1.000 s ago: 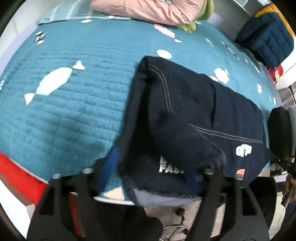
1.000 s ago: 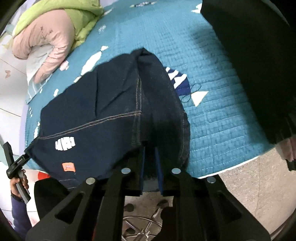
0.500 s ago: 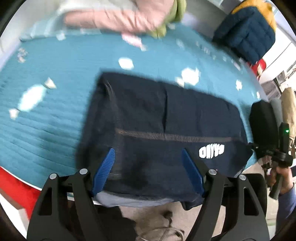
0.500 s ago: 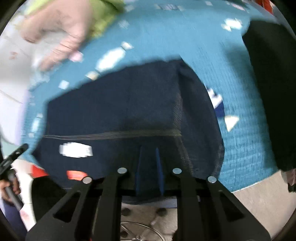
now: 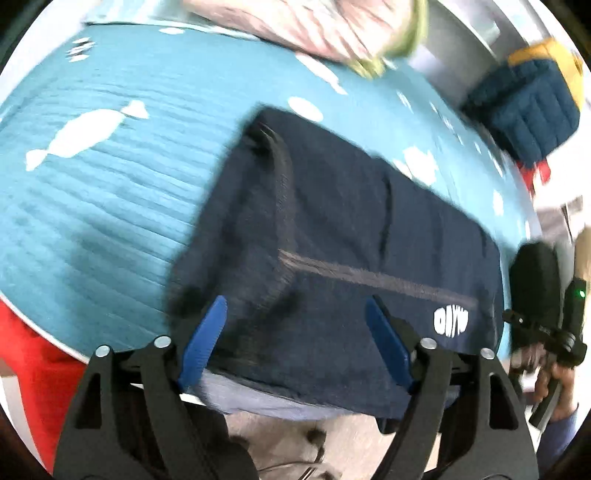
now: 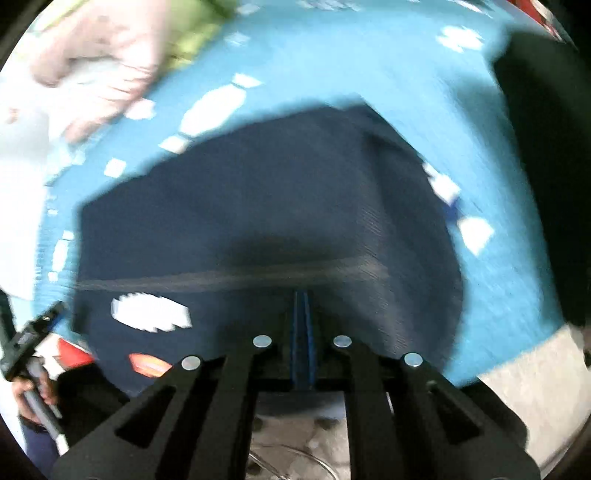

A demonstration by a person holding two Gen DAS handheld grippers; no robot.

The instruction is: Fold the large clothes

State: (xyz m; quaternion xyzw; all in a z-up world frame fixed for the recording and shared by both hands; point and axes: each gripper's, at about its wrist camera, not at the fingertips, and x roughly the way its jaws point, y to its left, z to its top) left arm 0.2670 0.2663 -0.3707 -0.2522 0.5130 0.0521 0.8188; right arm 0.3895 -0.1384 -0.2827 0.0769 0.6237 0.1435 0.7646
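A dark navy denim garment [image 5: 332, 240] lies folded into a rectangle on the teal bedspread [image 5: 92, 206], its near edge hanging over the bed edge. It has a pale seam line and white lettering. My left gripper [image 5: 295, 325] is open above its near edge, blue fingers [image 5: 205, 336] spread wide and empty. In the right wrist view the garment [image 6: 258, 221] fills the middle, and my right gripper [image 6: 303, 314] is shut with its blue pads pressed together at the garment's near edge; whether cloth is pinched between them is not clear.
Pink and green clothes [image 5: 314, 22] are piled at the far side of the bed. A navy and yellow puffer jacket [image 5: 524, 99] is at the far right. A black garment [image 6: 546, 147] lies at the right. The other hand-held gripper [image 5: 554, 332] shows at the side.
My left gripper let go of the garment's lifted edge and opened. The fold dropped flat into a rectangle. Both views are blurred by motion and have shifted slightly.
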